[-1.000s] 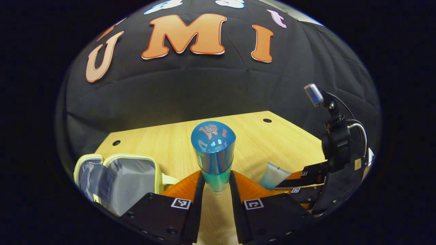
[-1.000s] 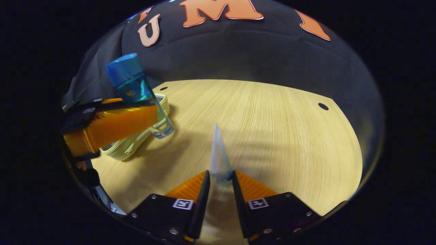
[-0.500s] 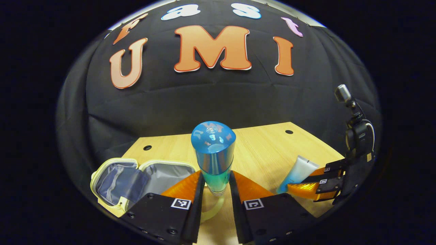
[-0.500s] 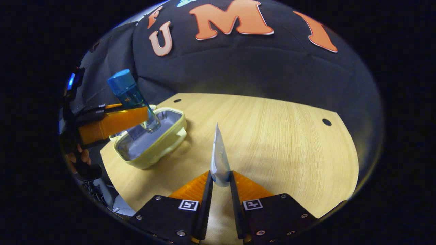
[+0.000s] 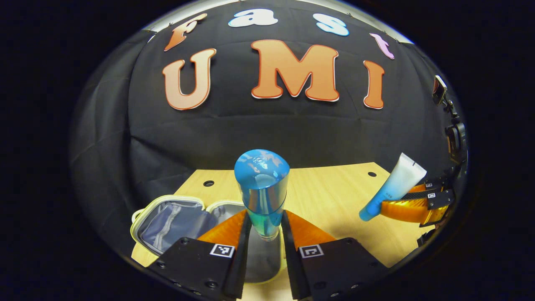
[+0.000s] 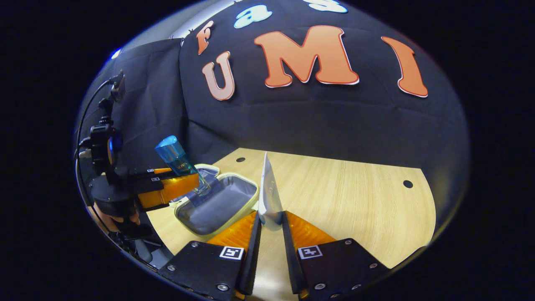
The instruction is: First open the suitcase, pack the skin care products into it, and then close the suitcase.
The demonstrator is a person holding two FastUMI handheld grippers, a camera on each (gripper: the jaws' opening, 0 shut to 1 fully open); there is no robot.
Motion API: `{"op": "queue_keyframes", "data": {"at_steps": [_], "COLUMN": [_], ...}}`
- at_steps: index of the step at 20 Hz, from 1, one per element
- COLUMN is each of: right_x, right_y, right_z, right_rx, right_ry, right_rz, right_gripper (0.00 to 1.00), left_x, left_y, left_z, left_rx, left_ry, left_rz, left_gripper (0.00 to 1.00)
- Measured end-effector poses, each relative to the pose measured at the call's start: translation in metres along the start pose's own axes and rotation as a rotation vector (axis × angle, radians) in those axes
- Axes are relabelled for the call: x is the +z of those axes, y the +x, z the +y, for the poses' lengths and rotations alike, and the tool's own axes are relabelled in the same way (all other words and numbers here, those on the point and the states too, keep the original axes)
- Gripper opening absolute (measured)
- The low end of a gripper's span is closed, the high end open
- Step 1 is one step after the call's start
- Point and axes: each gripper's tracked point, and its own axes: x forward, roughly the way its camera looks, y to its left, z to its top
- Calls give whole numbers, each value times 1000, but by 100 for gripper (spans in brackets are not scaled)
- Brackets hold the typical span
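Gripping a blue bottle (image 5: 262, 188), the left gripper (image 5: 263, 234) is pressing both fingers against the bottle's lower body, so that its rounded blue cap is standing up straight ahead of the fingers. Below and to the left of those fingers, the suitcase (image 5: 167, 219) is lying open on the wooden table (image 5: 330, 196): a small pale-yellow zip case with a grey lining, its two halves spread flat. The bottle's base is hanging above the half of the case nearer the fingers, clear of the lining. Far to the right of this gripper, the other gripper is showing at the edge of the left gripper view, carrying a white tube (image 5: 393, 186) that is fading to blue at its lower end and leaning up and to the right.

Seen along its own fingers, the right gripper (image 6: 271, 234) is clamping that same tube (image 6: 267, 194) between both fingers, the flat crimped end pointing up and away. The open suitcase (image 6: 217, 202) is sitting just to the left of these fingers and a little ahead, on the table (image 6: 355, 200). Farther left, the left gripper (image 6: 184, 188) is holding the blue bottle (image 6: 179, 163) tilted over the far half of the case, with part of a hand (image 6: 115, 213) showing under its body. The booth's black cloth wall is rising behind the table in both views.
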Motion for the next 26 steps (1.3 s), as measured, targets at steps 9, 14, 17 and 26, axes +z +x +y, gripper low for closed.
{"op": "queue_keyframes", "data": {"at_steps": [9, 14, 17, 26], "right_x": [-1, -2, -9, -36], "right_y": [24, 48, 60, 67], "right_z": [69, 98, 108, 125], "right_rx": [34, 35, 3, -9], "right_ry": [8, 56, 104, 163], "right_rz": [44, 52, 73, 169], "right_gripper": [33, 33, 34, 33], "left_x": [-36, -74, -103, -184], "left_y": [10, 31, 45, 64], "left_z": [66, 87, 96, 94], "left_rx": [-29, -90, -141, -233], "left_ry": [42, 50, 69, 88], "left_rz": [133, 271, 353, 610], "left_gripper": [41, 43, 42, 42]}}
